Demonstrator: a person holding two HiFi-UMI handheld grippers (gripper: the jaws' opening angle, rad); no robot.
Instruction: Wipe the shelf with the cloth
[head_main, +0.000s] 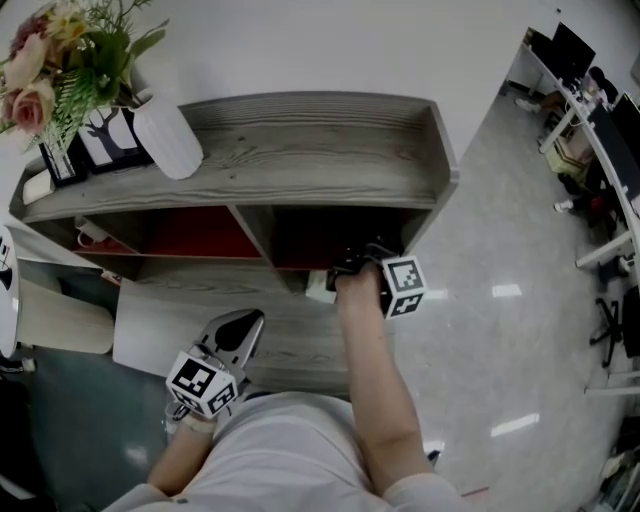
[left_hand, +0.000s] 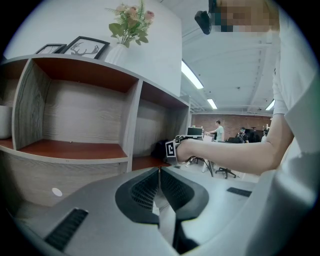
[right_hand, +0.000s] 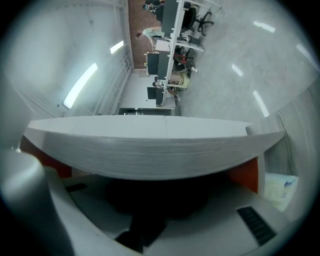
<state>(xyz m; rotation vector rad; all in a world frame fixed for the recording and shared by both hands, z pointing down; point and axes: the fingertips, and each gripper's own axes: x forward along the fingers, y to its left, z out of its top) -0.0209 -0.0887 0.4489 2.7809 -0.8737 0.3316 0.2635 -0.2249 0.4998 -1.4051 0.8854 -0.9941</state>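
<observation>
R gripper (head_main: 365, 265) clenched dark cloth (left_hand: 160, 149) at shelf's (head_main: 300, 150) right compartment; wiping looked abt to start. Next needed: press down, sweep across. L gripper (left_hand: 159, 175) sat closed, empty.

Head view overhead; gripper views near shelf (head_main: 300, 150).

The shelf (head_main: 300, 150) top is bare across the middle and right of the head view. At upper left a vase (head_main: 168, 138) of flowers (head_main: 70, 55) and picture frames (head_main: 105, 135) crowd it. Below, the left compartment (left_hand: 75, 149) stands open, with only a white thing (left_hand: 4, 122) at its left edge. An upright divider (head_main: 255, 235) walls it off from the right compartment (head_main: 320, 235). The right gripper (head_main: 368, 268), its dark cloth (left_hand: 159, 148) and the forearm (head_main: 370, 370) fill that mouth. In the right gripper view a grey board (right_hand: 160, 145) spans the frame just ahead, leaving a dark gap beneath. The floor (head_main: 500, 250) at right lies open.
</observation>
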